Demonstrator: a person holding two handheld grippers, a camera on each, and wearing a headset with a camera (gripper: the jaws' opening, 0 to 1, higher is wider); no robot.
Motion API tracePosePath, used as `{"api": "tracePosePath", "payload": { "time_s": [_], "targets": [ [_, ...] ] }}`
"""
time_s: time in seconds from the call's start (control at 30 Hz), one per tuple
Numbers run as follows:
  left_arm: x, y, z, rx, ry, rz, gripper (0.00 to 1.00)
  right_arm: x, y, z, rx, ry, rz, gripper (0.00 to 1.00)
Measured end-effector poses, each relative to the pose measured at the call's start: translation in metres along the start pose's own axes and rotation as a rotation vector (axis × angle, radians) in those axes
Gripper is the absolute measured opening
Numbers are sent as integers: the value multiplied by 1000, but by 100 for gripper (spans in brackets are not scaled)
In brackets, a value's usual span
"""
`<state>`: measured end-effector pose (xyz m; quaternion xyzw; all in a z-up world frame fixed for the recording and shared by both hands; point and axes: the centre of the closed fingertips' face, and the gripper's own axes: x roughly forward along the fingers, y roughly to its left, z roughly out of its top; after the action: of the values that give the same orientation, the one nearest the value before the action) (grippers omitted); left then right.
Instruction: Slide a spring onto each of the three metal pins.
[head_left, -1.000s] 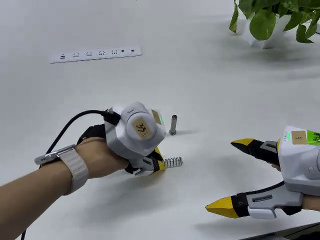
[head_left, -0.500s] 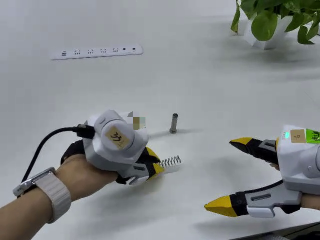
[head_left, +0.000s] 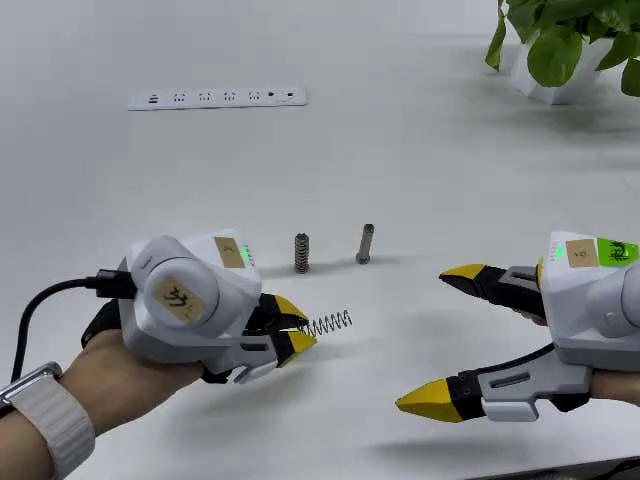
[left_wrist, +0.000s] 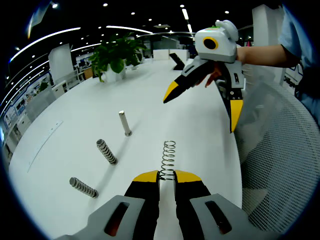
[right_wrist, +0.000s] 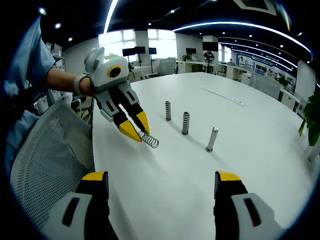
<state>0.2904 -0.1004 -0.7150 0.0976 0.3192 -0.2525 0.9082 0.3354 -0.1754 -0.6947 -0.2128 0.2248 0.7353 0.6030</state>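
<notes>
White pot (head_left: 590, 92) at the far right of the table (head_left: 420, 160), well beyond the right gripper (head_left: 425, 340), holds a leafy green plant (head_left: 570, 40)

Closer in, the left gripper (head_left: 300, 332) has its yellow-tipped jaws pressed together on one end of a loose spring (head_left: 328, 323). The spring sticks out forward past the tips, roughly in line with the jaws, and its far end is free. Whether that end touches the table cannot be told. In the left gripper view the spring rises straight up from between the two tips.

The right gripper sits off to the right of the left one with its jaws spread wide and nothing between them. Its tips point across toward the held spring, well apart from it.

Three metal pins stand in a row on the table, ahead of the left gripper's tips and to their left in its own view. The bare pin (head_left: 366, 243) is upright, well apart from the spring's free end, and is the one nearest the right gripper. The middle pin (head_left: 301, 253), just beside it, already wears a spring. The last pin (left_wrist: 83, 187), farthest from the right gripper, also carries a spring.

A white power strip (head_left: 217, 97) lies flat far beyond the pins, and a black cable (head_left: 45, 300) trails from the back of the left gripper
</notes>
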Motion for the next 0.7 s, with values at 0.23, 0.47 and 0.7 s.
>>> {"api": "tracePosePath", "payload": {
  "time_s": [0.23,0.47,0.7],
  "targets": [
    [-14,-4,-3,-11,-23,19,10,10,10,14,-24,2,61,82],
    [-21,-10,-4,-11,-50,19,10,26,26,28,-37,-4,142,68],
    [-22,-19,-5,6,-54,-13,10,36,34,34,-21,22,210,54]
  ]
}}
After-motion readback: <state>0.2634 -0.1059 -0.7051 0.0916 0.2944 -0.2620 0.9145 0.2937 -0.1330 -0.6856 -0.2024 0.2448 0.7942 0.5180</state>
